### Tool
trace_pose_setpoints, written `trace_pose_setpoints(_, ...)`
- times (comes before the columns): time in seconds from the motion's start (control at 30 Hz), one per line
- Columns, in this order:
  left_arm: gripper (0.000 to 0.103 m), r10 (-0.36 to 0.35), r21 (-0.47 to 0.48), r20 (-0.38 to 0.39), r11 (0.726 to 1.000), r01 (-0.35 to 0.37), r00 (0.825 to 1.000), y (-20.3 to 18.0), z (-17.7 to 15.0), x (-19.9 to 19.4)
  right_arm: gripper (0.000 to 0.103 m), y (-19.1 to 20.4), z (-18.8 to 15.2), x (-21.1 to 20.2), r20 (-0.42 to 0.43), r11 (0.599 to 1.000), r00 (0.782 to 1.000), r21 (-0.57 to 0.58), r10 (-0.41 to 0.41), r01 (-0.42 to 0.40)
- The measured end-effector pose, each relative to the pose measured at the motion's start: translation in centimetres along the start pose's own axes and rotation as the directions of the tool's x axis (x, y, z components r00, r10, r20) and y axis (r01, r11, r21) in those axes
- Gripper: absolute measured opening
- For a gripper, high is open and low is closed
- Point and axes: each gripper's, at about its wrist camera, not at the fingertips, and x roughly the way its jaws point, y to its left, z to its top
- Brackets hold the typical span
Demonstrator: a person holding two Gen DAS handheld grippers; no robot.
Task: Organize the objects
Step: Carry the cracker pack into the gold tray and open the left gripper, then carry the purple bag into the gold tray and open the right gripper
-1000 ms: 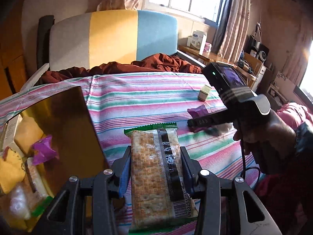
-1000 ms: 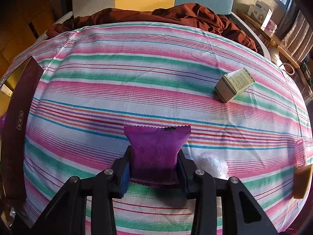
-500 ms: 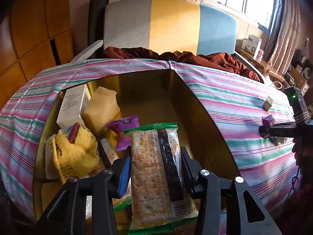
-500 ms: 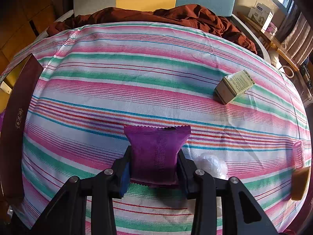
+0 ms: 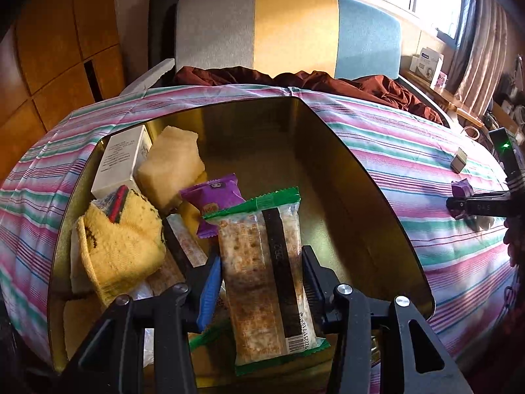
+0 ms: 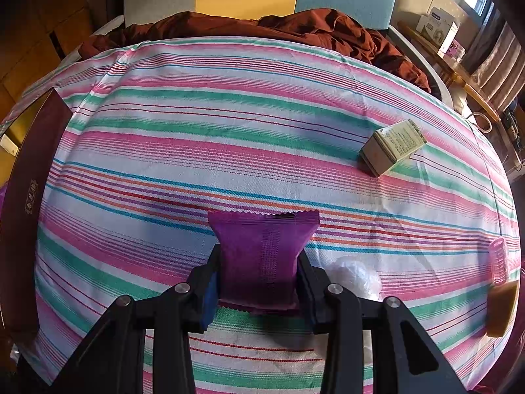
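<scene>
The gold box (image 5: 377, 197) lies open directly below my left gripper (image 5: 261, 282), whose jaws clamp the cracker packet (image 5: 262, 272), long axis pointing away from me. Far right, my right gripper (image 6: 257, 272) pinches a purple sachet (image 6: 262, 249) over the striped sheet (image 6: 229, 131).

The cracker pack (image 5: 265, 272) has a dark strip with "2B2" on it. At its near end is a white barcode label with small numbers, about "92225 1712", though they are hard to make out. The black arm of the right hand-held gripper (image 5: 459, 206) shows letters like "DAS". The dark red side of the box (image 6: 31, 197) has a small gold label with signs too small to read. The green carton (image 6: 392, 151) and the white carton (image 5: 119, 161) carry tiny print that cannot be read.
</scene>
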Motion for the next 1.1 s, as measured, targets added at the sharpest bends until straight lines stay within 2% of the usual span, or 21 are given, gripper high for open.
trace_pose_setpoints(0.5, 0.052, 0.018, 0.011, 0.065, 1.000, -0.018, 0.998, 0.9, 0.1, -2.0, 0.039, 0.2, 0.0, -0.6, 0.013, 1.000, 1.000, -0.004, -0.015, 0.015)
trace_pose_setpoints(0.7, 0.054, 0.040, -0.021, 0.101, 0.999, -0.038, 0.994, 3.3, -0.2, -3.6, 0.039, 0.5, -0.1, -0.7, 0.011, 1.000, 1.000, -0.005, -0.017, 0.017)
trace_pose_setpoints(0.83, 0.060, 0.056, -0.045, 0.099, 0.998, -0.052, 0.993, 5.2, -1.1, -4.3, 0.039, 1.1, -0.2, -0.8, 0.006, 1.000, 1.000, -0.014, -0.014, 0.015)
trace_pose_setpoints(1.0, 0.060, 0.088, -0.068, 0.097, 0.994, -0.082, 0.991, 6.8, -2.0, -4.8, 0.039, 1.7, -0.3, -1.0, -0.002, 1.000, 1.000, -0.016, -0.016, 0.016)
trace_pose_setpoints(1.1, 0.060, 0.095, -0.082, 0.114, 0.993, -0.086, 0.989, 7.4, -1.8, -5.4, 0.038, 2.6, -0.3, -1.5, 0.004, 1.000, 1.000, -0.010, 0.014, -0.014)
